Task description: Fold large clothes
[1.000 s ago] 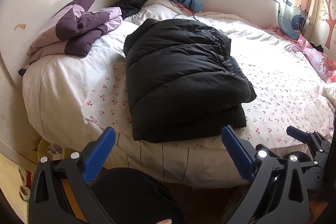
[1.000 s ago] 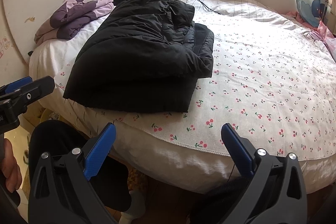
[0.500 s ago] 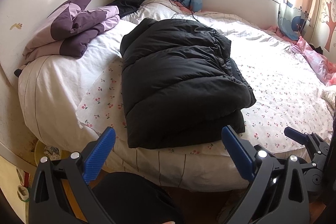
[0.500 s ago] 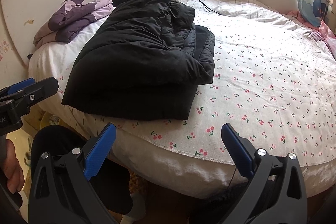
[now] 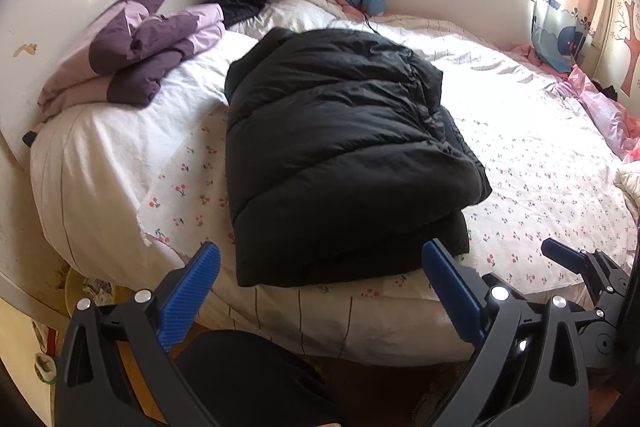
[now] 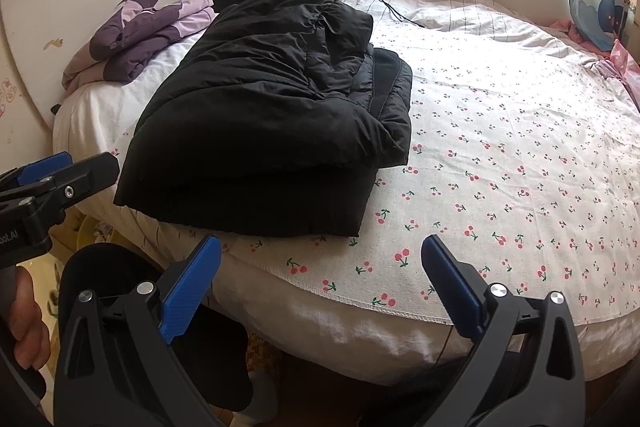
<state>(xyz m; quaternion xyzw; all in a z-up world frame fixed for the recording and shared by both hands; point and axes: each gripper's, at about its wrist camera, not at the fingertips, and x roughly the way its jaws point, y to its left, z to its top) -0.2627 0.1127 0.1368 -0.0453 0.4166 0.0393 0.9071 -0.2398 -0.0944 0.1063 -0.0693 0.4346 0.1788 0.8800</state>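
Left gripper (image 5: 320, 291): jaws wide, held nothing, hovered off the bed's (image 5: 360, 323) edge.
Right gripper (image 6: 320, 279): jaws wide, empty.
Black down jacket (image 5: 340, 147): folded bundle just ahead of the left gripper, ahead-left of the right.
Risk: puffy, slick layers likely spring open or slide if pinched shallowly.
Purple jacket (image 5: 136, 55): far ahead-left.

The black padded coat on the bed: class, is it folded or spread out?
Folded. The black padded coat lies as a compact stack on the cherry-print sheet, with layered edges visible along its near side.
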